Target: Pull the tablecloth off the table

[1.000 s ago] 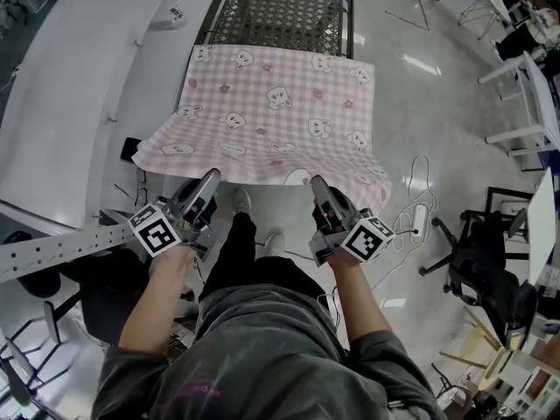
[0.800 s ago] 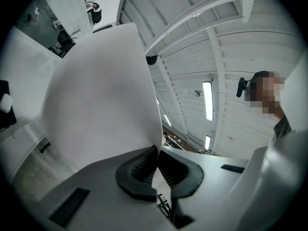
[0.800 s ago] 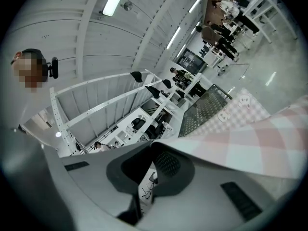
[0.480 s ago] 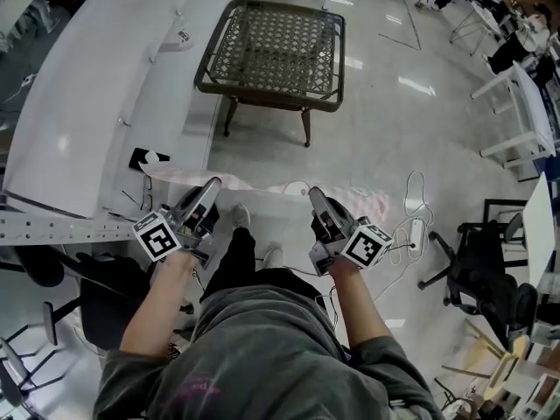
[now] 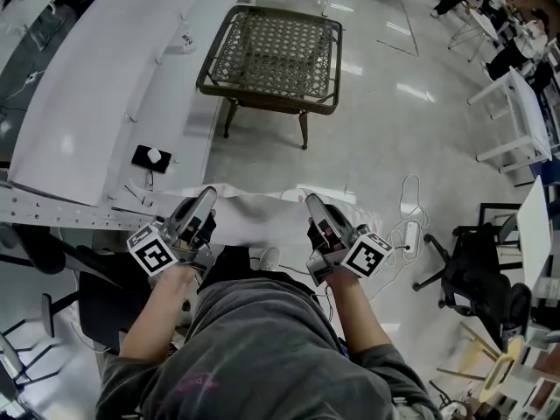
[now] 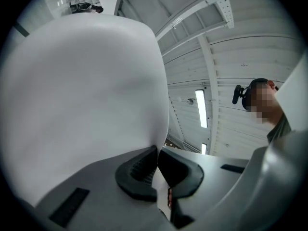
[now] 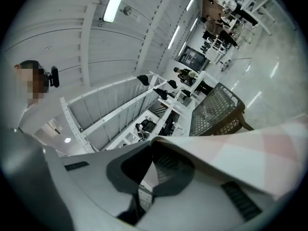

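Wicker-topped and bare, the surface stands well apart from the pink-checked tablecloth, which is clear of it and hangs stretched between the two tools near the person's legs. The left hand-held gripper and the right hand-held gripper each have their jaws pressed together on the cloth's edge. With the cloth off, I judge good handling means firm, level grips, so neither corner slips and loose fabric avoids the power strip.

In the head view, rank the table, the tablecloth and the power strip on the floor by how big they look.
1. table
2. tablecloth, hanging nearer the camera, so its true size is unsure
3. power strip, far smaller
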